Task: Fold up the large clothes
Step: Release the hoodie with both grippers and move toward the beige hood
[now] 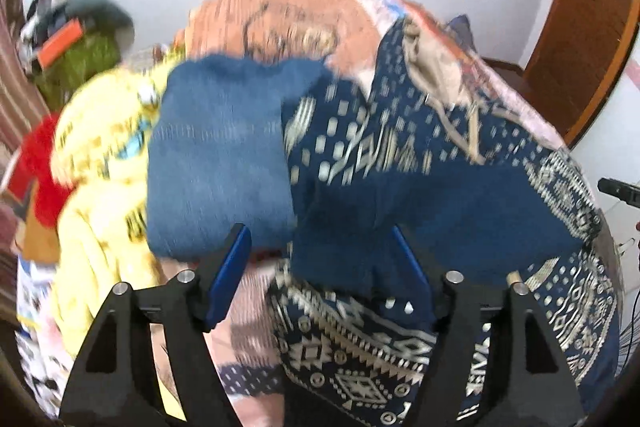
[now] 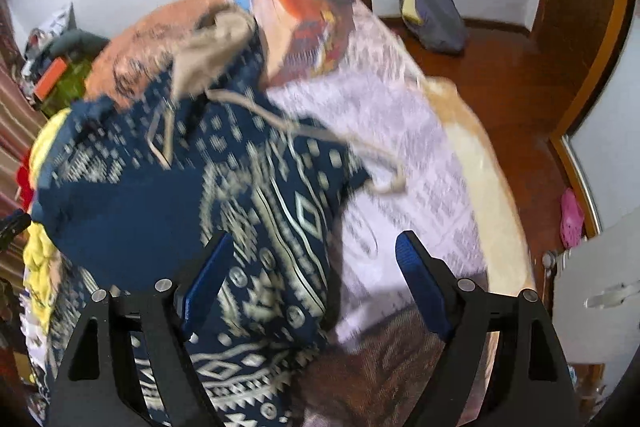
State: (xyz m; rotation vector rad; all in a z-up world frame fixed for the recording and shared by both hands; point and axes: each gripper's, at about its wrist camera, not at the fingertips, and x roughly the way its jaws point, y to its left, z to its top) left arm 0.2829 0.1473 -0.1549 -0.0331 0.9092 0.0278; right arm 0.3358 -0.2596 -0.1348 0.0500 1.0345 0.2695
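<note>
Left gripper (image 1: 322, 259): jaws apart, nothing between them, poised over the near edge of the patterned navy garment (image 1: 400, 187). Right gripper (image 2: 316, 267): jaws likewise apart and empty, above the same garment's right edge. The garment lies rumpled on the bed (image 2: 400, 147), drawstring (image 2: 320, 135) trailing, beside a plain blue folded piece (image 1: 220, 155). Judged stage: between grasps, folding unfinished. Next move calls for each gripper to take an edge. Beyond: yellow clothing (image 1: 100, 147).

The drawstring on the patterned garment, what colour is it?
Beige, against the navy garment with its cream geometric print. The drawstring shows best in the right wrist view.
</note>
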